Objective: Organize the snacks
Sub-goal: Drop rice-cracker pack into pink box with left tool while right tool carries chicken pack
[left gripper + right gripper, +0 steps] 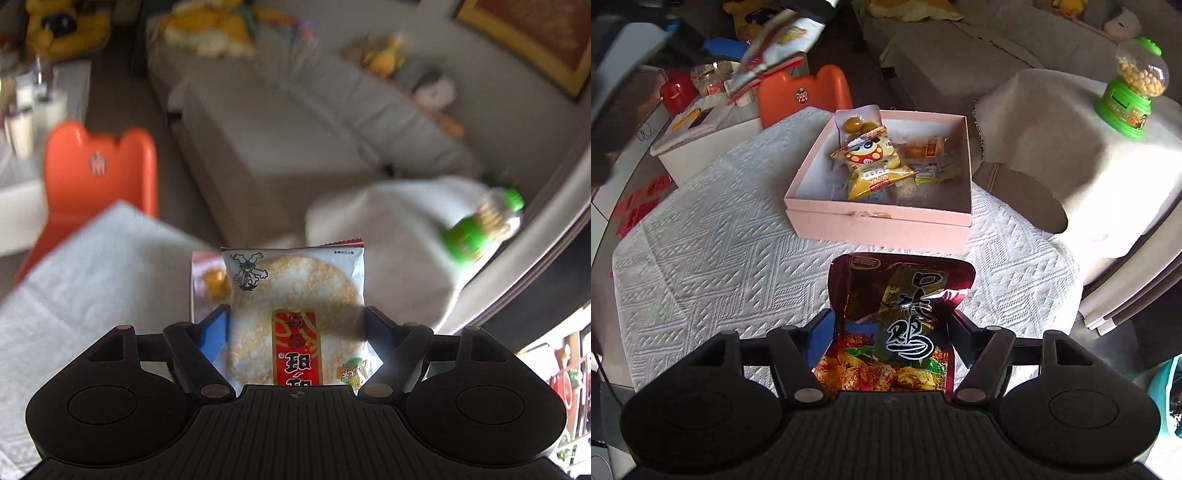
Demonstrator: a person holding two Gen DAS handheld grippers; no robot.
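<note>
Living room: pale grey sofa (pixel 295 110) far, an orange plastic chair (pixel 805 94) far left, and a round table under a white woven cloth (pixel 701 229) with a raised diamond weave.

Pink cardboard box (pixel 879 225), square, lid off, sits on the far half of the table. Inside: a yellow crinkled foil pouch (pixel 871 166) and a few smaller clear-wrapped snacks at its right. Judged partly filled; at least two packets are still outside it.

Right gripper (pixel 890 328) is clamped on a glossy dark-red foil bag (pixel 901 317), creased, held over the near table edge, short of the box; the jaws ease a shade wider.

Left gripper (pixel 295 325) grasps a flat rice-cracker packet (pixel 295 302), smooth printed film, jaws set wide across it, with the sofa behind it.

Green plastic candy dispenser (pixel 1134 99), clear globe, stands on a draped side table, far right.
</note>
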